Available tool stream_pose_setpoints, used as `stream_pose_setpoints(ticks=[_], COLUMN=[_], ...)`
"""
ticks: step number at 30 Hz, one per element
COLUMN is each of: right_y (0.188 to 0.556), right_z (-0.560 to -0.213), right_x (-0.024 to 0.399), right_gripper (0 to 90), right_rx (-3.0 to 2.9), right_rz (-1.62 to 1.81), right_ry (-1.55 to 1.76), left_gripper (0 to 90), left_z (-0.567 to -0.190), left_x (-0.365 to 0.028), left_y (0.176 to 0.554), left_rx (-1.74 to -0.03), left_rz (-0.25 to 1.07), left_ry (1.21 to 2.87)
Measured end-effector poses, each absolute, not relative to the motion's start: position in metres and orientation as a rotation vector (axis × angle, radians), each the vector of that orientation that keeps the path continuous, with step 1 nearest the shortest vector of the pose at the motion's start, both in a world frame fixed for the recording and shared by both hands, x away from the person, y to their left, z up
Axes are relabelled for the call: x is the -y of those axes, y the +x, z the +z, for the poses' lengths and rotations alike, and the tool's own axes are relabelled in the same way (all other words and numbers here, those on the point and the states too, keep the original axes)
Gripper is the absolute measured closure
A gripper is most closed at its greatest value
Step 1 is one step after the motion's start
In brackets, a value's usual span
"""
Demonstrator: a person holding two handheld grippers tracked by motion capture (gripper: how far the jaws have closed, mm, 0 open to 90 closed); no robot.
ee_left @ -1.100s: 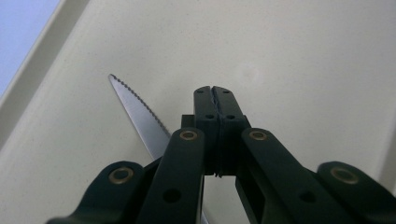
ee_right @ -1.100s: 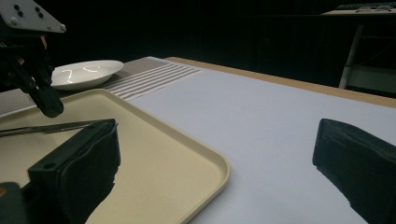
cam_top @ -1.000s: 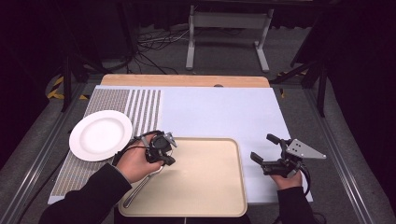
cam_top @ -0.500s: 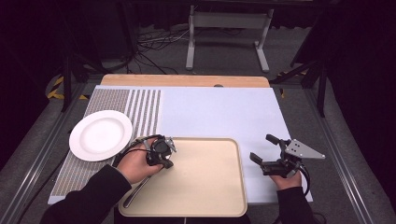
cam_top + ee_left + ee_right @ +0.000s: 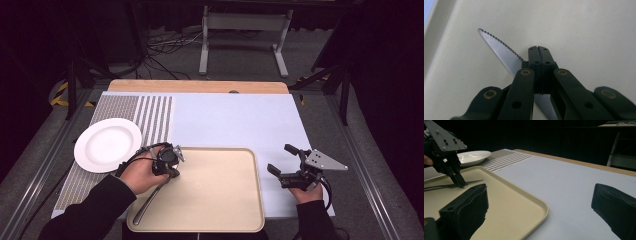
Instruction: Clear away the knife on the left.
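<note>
From above, the left hand-held gripper [image 5: 172, 170] is pinching a serrated knife [image 5: 150, 200] lying on the beige tray [image 5: 220, 200] on the desk, while the right hand-held gripper [image 5: 285, 162] is hovering wide open beside the tray. Along the left hand-held gripper [image 5: 539, 51], the jaws are clamping the knife [image 5: 499, 48] blade; from the right one [image 5: 539, 202], its jaws are gaping, facing the white plate [image 5: 472, 156]

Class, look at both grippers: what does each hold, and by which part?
The left gripper grips the knife on its blade, near the serrated end. The right gripper is open and holds nothing.
</note>
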State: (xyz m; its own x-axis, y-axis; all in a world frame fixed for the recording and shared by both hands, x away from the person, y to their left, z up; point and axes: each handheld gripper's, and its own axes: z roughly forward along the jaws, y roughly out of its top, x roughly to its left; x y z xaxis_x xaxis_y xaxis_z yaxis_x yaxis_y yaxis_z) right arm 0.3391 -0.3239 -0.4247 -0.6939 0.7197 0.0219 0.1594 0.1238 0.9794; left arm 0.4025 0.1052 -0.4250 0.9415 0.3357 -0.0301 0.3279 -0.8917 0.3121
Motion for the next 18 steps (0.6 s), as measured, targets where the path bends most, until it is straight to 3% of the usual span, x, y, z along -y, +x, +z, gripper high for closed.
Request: stream_pose_setpoints(ticks=[18], right_y=[0.340], right_z=[-0.426], right_x=[0.322], right_gripper=[1.7], right_rx=[-1.951], right_rz=[1.601], right_ry=[0.850], left_gripper=[90.0], left_z=[-0.426], left_x=[-0.140], left_y=[0.407], left_rx=[-0.526], left_rz=[0.068], left_ry=[2.773])
